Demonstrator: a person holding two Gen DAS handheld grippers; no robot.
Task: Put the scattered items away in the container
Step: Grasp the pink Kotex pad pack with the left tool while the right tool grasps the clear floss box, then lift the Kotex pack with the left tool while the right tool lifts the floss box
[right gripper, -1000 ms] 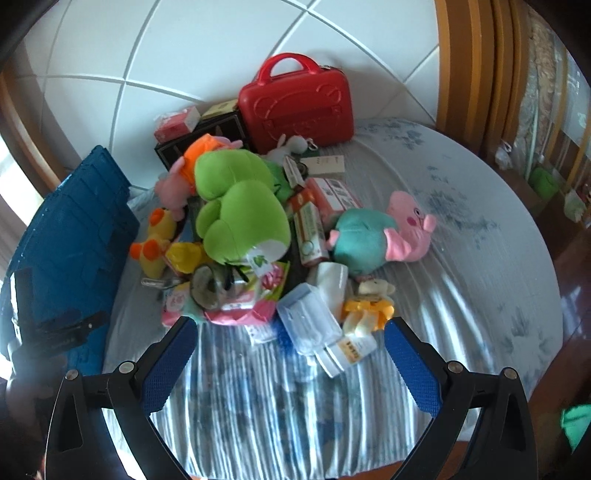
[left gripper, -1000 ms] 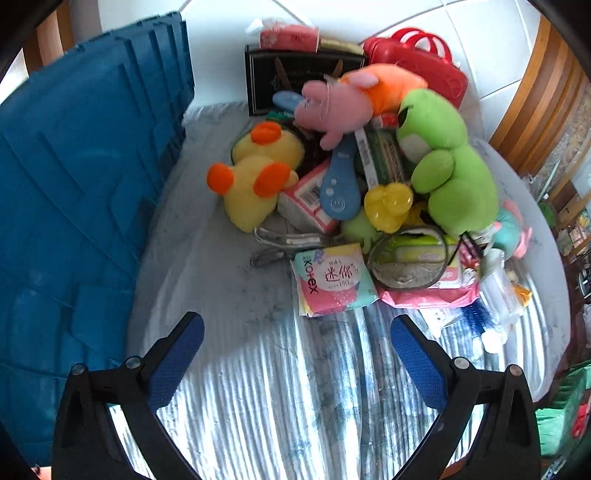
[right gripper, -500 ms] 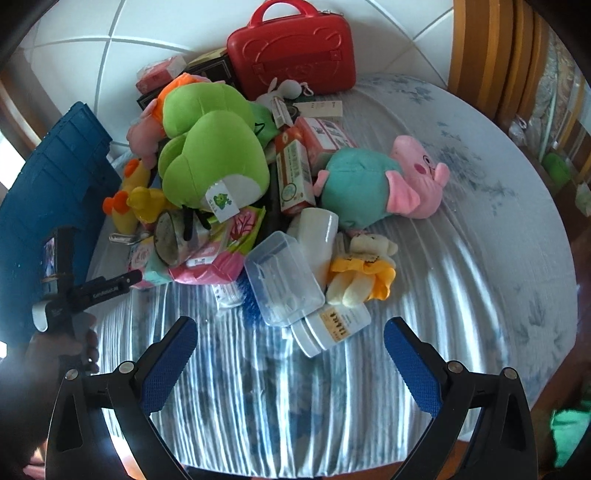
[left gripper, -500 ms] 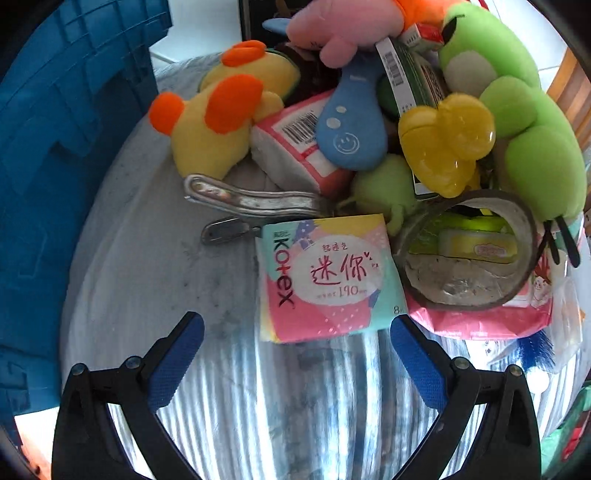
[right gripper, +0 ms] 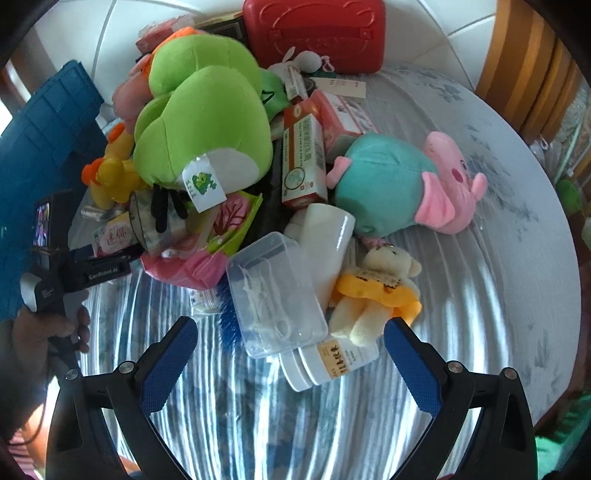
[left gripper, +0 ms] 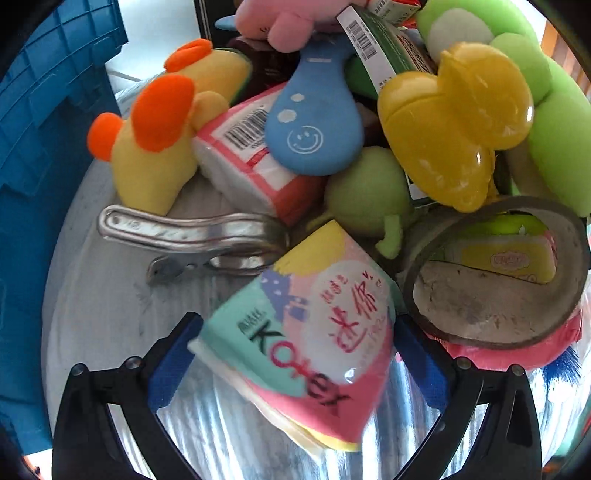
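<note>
My left gripper [left gripper: 295,354] has its blue pads on both sides of a pink and teal Kotex pack [left gripper: 306,339], which is tilted up off the cloth. The pack also shows in the right wrist view [right gripper: 114,236], with the left gripper [right gripper: 74,269] at it. The blue container [left gripper: 40,177] stands at the left and shows in the right wrist view [right gripper: 44,136]. My right gripper [right gripper: 290,362] is open and empty, just before a clear plastic box [right gripper: 273,299] and a white jar [right gripper: 332,362].
A pile lies on the striped cloth: yellow duck plush [left gripper: 159,140], metal clamp [left gripper: 192,232], tape roll [left gripper: 495,273], green frog plush [right gripper: 207,125], teal-and-pink pig plush [right gripper: 399,184], small bear [right gripper: 380,288], red case [right gripper: 317,33]. The table edge curves at right.
My left gripper moved forward onto the Kotex pack and closed on it, tilting it up. My right gripper moved closer to the clear box.
</note>
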